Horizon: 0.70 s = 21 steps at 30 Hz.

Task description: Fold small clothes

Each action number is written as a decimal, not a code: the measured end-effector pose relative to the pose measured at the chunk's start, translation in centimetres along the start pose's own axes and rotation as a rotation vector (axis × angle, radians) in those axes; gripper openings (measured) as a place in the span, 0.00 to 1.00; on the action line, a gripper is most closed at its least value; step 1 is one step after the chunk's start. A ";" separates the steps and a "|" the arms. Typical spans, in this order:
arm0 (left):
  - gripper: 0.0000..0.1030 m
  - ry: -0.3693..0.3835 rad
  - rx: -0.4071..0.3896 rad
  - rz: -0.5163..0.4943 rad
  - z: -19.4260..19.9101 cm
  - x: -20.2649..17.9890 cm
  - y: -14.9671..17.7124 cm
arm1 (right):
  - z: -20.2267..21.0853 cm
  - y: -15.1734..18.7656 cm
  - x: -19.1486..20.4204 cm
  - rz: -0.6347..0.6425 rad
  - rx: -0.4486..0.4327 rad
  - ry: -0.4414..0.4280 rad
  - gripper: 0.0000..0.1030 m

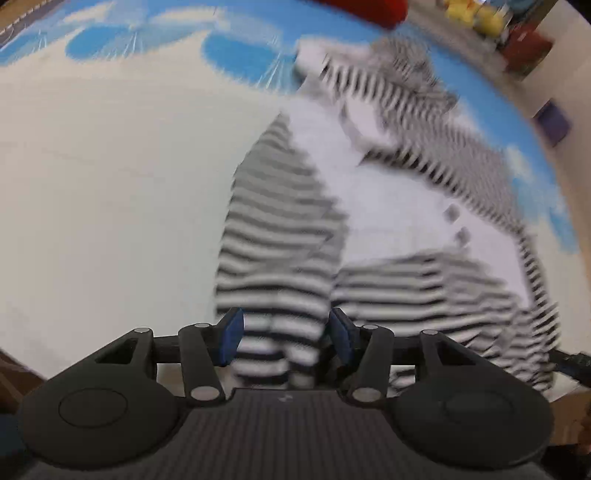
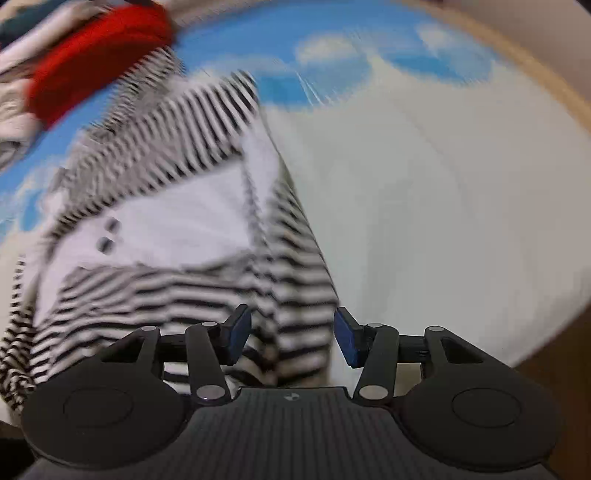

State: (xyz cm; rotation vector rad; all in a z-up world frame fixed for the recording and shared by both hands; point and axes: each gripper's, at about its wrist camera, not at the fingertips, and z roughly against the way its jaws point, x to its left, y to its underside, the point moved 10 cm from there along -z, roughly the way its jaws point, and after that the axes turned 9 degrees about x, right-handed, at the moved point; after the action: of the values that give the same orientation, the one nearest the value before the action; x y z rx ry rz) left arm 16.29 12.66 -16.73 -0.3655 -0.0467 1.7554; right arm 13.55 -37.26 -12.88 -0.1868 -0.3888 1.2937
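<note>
A small black-and-white striped garment (image 1: 295, 221) with a plain white front panel lies on the white and blue cloth-covered table (image 1: 110, 184). Both views are motion-blurred. My left gripper (image 1: 284, 338) is open, its blue pads on either side of a striped leg end at the garment's near edge. In the right wrist view the same garment (image 2: 184, 240) fills the left half. My right gripper (image 2: 291, 338) is open over its near right striped edge, with fabric between the pads. Whether the pads touch the cloth I cannot tell.
A red cloth item (image 2: 99, 55) lies beyond the garment at the far left of the right wrist view, on other clothes. Yellow soft toys (image 1: 476, 14) and a red box (image 1: 528, 48) stand far right. The table's wooden edge (image 2: 554, 354) runs at the right.
</note>
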 end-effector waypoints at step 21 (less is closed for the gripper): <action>0.05 -0.070 0.052 -0.073 0.1 0.3 2.5 | 0.4 3.1 -2.1 -0.036 0.124 0.027 0.04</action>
State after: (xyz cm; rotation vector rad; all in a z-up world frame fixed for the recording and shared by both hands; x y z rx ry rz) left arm 13.81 12.36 -17.28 -0.2614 -0.0633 1.6937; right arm 10.18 -38.44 -13.99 -0.0921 -0.2870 1.2745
